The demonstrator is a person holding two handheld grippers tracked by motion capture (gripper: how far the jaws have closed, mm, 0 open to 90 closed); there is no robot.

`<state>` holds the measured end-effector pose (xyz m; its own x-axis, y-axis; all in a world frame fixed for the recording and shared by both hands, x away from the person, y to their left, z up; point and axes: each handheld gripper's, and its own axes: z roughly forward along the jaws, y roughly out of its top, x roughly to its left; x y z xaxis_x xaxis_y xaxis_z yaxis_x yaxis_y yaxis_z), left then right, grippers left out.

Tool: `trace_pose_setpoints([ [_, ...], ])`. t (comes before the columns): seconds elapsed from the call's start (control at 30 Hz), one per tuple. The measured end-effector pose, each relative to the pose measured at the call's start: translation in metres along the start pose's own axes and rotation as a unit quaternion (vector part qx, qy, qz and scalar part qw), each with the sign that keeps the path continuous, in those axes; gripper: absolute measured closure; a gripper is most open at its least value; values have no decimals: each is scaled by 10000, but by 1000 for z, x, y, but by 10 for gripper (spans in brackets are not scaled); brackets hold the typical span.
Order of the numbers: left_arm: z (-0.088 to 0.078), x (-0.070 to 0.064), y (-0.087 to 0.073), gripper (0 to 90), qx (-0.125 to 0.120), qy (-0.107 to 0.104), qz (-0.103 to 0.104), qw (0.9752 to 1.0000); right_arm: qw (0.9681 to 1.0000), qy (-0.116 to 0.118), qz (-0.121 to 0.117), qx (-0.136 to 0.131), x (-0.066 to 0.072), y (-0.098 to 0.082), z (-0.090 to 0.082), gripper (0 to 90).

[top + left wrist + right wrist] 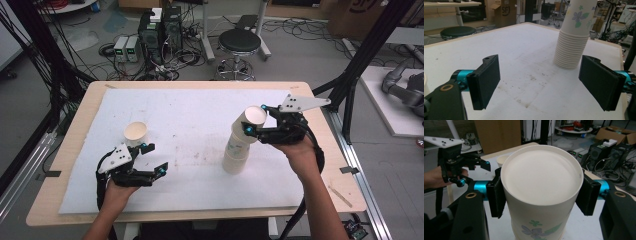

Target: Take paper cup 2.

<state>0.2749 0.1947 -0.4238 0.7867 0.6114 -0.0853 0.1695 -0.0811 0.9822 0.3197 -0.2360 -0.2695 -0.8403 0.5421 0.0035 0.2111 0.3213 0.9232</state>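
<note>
A tall stack of paper cups (pixel 235 157) stands on the white mat (pixel 200 105), right of centre. My right gripper (pixel 256 119) is shut on the top flower-printed cup (pixel 250 125), which sits tilted and partly raised out of the stack. In the right gripper view both pads press the sides of this cup (pixel 541 177) just under its rim. A single empty cup (pixel 135 132) stands upright at the left. My left gripper (pixel 156 157) rests just in front of it, open with nothing between its jaws. The left gripper view looks across the mat at the stack (pixel 570 52).
The mat covers most of a wooden table (pixel 75 150), and the mat's middle has faint stains. Beyond the far edge are a black stool (pixel 239 42), computer towers (pixel 160 30) and cables on the floor. Black frame posts stand at both sides.
</note>
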Motion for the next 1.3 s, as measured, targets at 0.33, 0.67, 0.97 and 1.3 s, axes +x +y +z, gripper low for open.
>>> trace_pose_setpoints([
  [0.33,1,-2,0,175,-48,-63,-15,10000,9996,-227,-56,-146,0,1,-32,368],
  [0.67,5,-6,2,169,-138,-252,33,9996,9996,-239,87,-99,2,-31,-61,366],
  [0.97,5,-6,2,162,-169,-227,42,9996,9990,-375,245,-14,4,-69,-66,365],
  [1.3,10,-10,2,162,-168,-323,53,9993,9992,-323,167,145,8,-88,-60,364],
])
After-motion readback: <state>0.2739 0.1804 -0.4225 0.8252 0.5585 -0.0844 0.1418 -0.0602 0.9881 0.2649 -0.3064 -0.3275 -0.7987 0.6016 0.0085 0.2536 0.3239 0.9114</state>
